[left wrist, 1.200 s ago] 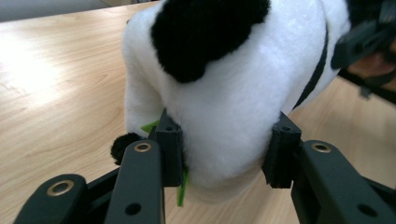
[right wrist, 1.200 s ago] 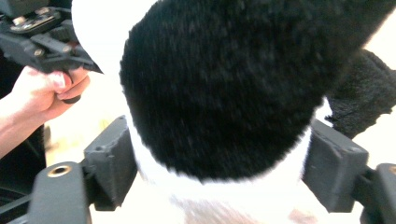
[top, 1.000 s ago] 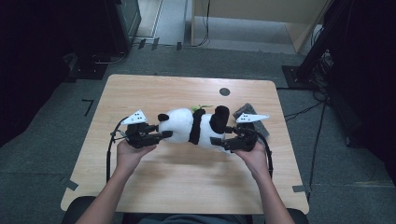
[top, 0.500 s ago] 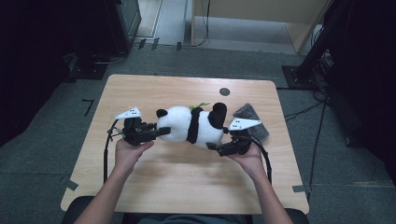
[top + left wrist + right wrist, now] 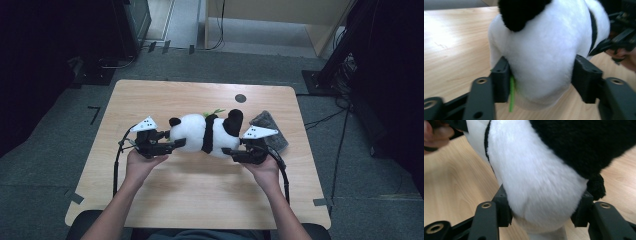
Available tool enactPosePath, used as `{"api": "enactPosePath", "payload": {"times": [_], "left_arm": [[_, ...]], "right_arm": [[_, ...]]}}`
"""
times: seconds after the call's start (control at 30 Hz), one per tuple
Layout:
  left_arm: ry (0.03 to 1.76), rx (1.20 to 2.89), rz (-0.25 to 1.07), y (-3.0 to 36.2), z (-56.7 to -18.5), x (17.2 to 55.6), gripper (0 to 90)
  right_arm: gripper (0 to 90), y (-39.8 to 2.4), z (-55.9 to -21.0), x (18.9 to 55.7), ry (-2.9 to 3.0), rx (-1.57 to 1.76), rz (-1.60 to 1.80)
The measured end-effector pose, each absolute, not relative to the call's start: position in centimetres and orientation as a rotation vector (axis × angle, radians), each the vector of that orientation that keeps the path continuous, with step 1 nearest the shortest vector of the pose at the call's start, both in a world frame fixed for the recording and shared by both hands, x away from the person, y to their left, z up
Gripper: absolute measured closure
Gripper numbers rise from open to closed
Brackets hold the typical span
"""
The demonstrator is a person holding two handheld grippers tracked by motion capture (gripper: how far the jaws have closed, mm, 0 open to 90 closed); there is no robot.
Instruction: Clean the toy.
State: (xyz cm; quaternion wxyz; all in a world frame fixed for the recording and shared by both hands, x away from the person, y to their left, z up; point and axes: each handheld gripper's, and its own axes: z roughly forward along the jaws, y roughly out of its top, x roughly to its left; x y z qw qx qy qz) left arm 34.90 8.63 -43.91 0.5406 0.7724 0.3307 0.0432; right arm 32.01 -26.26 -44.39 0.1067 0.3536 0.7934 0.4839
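Nearest the camera, a person's forearms rise over the bare front strip of the wooden tabletop (image 5: 200,195), which lies open to its near edge. The left hand-held gripper (image 5: 176,144) has just been opening its jaws, yet in the left gripper view both pads press the white head end of the plush panda (image 5: 207,132), a green strand caught beside one pad. The right hand-held gripper (image 5: 227,150) has just been closing, and its pads pinch the panda's white rump by a black leg. The panda lies stretched sideways between them at mid-tabletop. Just beyond the right gripper, a grey fuzzy cloth (image 5: 270,131) sits near the right edge. Farther back, a dark round spot (image 5: 240,98) marks otherwise open wood up to the far edge
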Motion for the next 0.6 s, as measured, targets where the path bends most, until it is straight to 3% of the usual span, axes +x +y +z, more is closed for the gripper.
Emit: {"api": "enactPosePath", "payload": {"times": [0.27,0.6], "left_arm": [[0.704,1.876,0.149,8.5,-44.6,34.9,26.9],[0.648,1.931,0.220,8.1,-45.8,34.1,26.8]], "right_arm": [[51.9,-27.3,-43.7,32.2,2.351,1.161,1.492],[53.6,-28.3,-43.3,32.3,2.325,1.229,1.591]]}}
